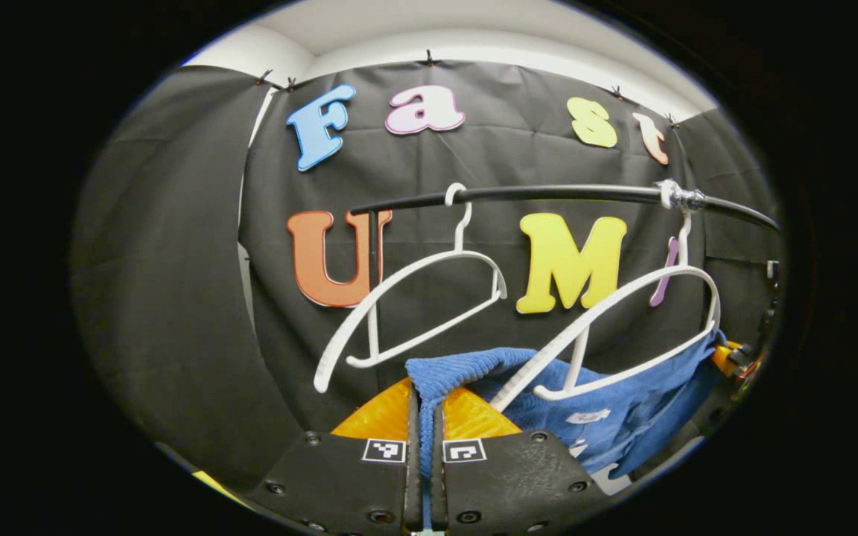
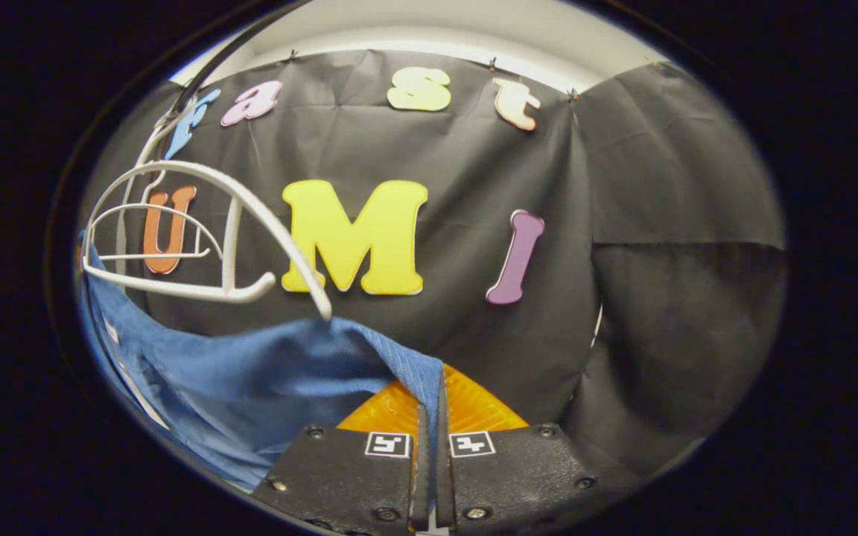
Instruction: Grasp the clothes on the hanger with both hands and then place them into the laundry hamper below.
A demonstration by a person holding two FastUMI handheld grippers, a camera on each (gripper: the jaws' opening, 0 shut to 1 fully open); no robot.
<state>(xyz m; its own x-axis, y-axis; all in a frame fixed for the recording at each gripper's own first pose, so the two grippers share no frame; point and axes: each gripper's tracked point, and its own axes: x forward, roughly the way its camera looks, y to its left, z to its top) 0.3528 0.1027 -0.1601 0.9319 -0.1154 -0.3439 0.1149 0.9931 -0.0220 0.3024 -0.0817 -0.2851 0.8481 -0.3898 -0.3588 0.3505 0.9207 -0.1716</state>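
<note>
Both the left gripper (image 1: 425, 424) and right gripper (image 2: 429, 417) are pinching the blue garment (image 2: 265, 380) in closed jaws beside the white hanger (image 1: 623, 327), with lowering it toward the hamper seeming next.

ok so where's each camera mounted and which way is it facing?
Left gripper view: rides the left tongs, looking up-forward at the rail, an empty white hanger and the blue garment; its own fingers pinch the cloth.
Right gripper view: rides the right tongs, facing the booth wall; its fingers pinch the garment's other end.
Shared: garment, both hangers.
</note>
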